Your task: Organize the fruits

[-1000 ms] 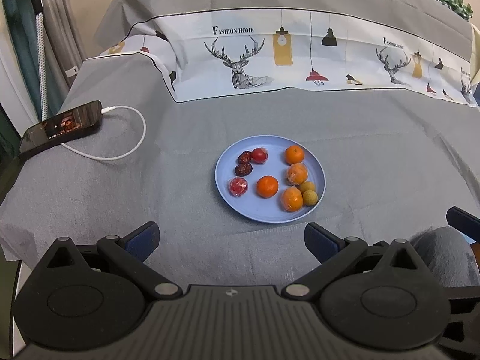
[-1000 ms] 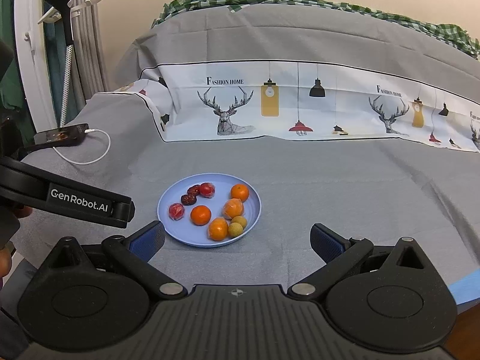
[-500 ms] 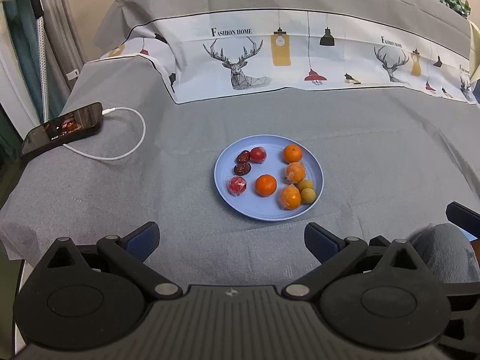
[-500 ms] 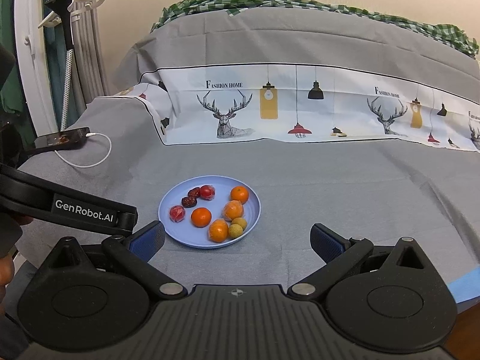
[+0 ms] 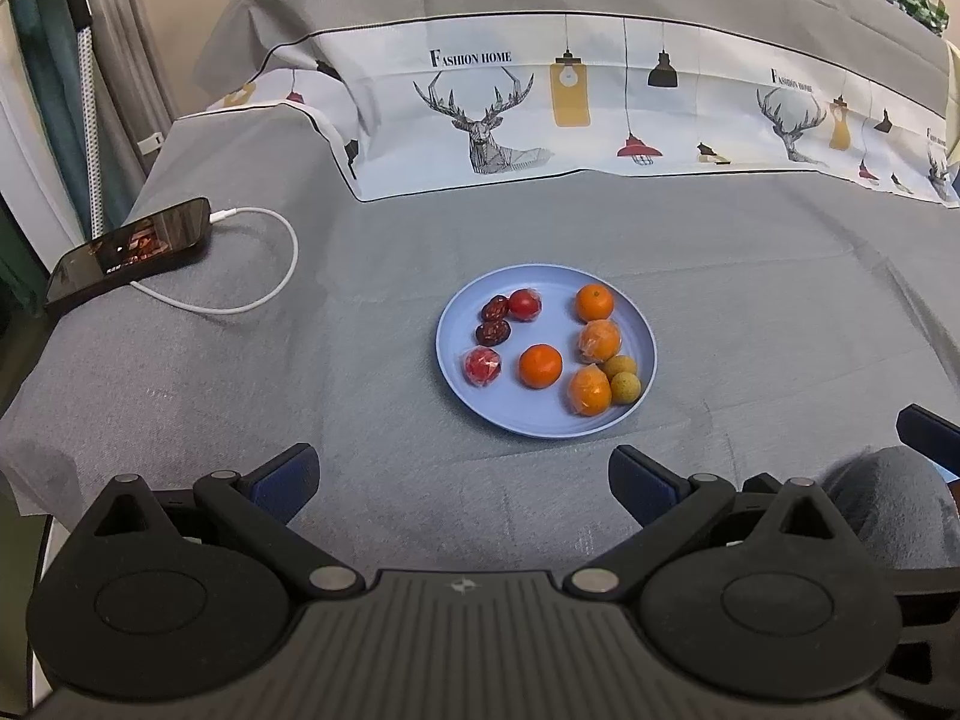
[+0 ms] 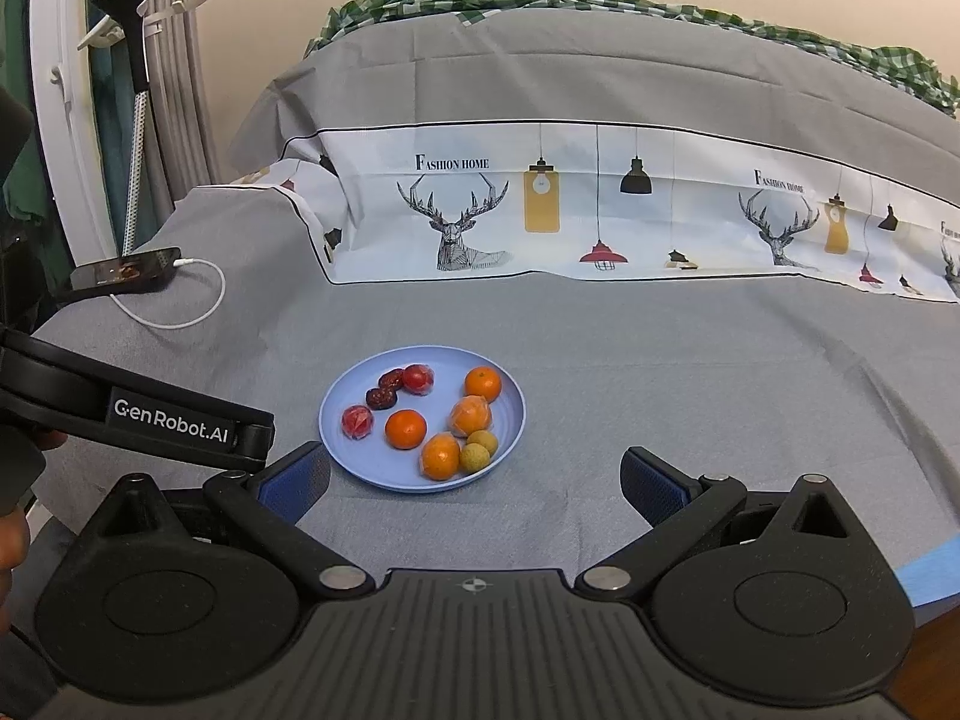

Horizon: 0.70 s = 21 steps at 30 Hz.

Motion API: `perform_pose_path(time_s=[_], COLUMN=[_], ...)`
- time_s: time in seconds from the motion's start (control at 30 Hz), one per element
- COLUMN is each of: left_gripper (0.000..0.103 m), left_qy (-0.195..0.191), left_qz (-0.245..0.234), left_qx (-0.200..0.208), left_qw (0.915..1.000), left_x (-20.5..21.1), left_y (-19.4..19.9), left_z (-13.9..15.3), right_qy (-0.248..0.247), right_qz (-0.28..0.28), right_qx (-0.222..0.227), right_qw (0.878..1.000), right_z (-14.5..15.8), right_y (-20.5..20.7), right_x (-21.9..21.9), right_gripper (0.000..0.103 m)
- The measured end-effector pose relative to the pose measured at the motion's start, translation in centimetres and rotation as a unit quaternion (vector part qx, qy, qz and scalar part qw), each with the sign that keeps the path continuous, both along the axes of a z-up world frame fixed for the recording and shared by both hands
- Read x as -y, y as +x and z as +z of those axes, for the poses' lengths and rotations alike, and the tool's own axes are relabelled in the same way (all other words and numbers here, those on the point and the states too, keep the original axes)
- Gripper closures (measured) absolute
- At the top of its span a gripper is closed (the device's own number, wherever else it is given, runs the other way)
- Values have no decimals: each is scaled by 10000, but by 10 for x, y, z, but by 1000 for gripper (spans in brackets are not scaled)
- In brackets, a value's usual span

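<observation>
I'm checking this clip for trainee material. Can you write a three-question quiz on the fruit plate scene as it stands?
1. True or false: both the left gripper and the right gripper are open and hold nothing.
2. Multiple choice: the two small yellow-green fruits lie on which side of the blue plate, seen from the left wrist view? A) left B) right C) off the plate
3. Fill in: the phone at the cloth's left edge has a white ____ plugged in.

Key: 1 true; 2 B; 3 cable.
</observation>
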<state>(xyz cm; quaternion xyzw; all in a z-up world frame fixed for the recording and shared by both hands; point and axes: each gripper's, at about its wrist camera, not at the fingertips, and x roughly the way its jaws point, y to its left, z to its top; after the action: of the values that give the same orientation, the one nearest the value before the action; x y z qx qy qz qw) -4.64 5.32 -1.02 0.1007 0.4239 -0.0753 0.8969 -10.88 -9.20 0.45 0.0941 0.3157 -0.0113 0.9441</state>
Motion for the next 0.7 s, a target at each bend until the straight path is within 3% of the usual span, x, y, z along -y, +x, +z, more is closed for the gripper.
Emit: perform_pose_path(time_s=[0.7], left_gripper=[0], left_qy=[91], left_qz=[41], left_qx=[-20], left_qw=[9999], left_x=[-2], left_y=[1], left_z=[-2], right_qy=[-1], right_qz=[41], right_qx=[-40], right_qw=[10000], right_z=[-2], right_y=[1], right_x=[0], right_gripper=[1])
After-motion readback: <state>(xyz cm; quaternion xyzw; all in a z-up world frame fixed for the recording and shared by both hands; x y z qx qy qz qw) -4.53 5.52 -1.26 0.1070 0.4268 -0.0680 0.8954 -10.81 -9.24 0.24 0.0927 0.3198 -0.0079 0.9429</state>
